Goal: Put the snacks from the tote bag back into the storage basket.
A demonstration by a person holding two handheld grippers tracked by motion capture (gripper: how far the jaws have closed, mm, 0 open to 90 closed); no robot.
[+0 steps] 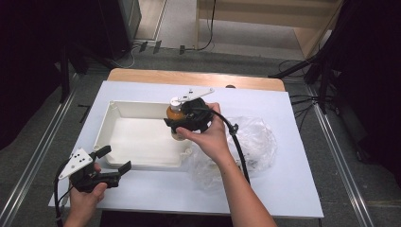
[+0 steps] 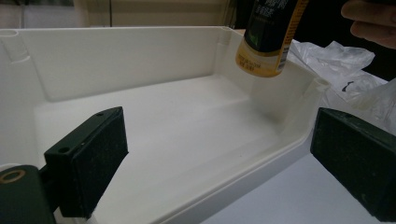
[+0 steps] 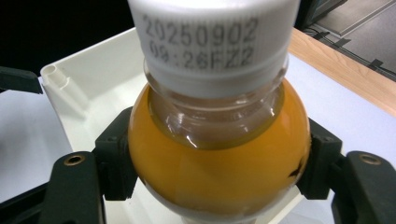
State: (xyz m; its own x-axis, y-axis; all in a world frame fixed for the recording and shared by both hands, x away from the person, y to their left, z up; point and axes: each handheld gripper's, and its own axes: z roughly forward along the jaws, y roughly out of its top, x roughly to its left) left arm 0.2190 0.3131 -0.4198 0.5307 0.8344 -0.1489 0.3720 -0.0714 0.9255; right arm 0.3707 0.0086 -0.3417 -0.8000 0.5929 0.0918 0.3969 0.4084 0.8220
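A small bottle [image 3: 217, 154] of orange drink with a white cap [image 3: 215, 37] is clamped at its shoulder by my right gripper [image 1: 185, 122], which is shut on it. The bottle [image 1: 176, 113] hangs upright over the right end of a white plastic tray [image 1: 113, 142]. In the left gripper view the bottle's base [image 2: 264, 42] hovers above the tray's far right corner [image 2: 299, 88]. My left gripper [image 1: 113, 161] stands open at the tray's near left edge, with nothing between its black pads [image 2: 93, 158].
A crumpled clear plastic bag [image 1: 255, 146] lies on the white tabletop [image 1: 283, 189] right of the tray. A wooden edge [image 1: 142, 75] runs along the table's far side. Cables and dark stands surround the table on the floor.
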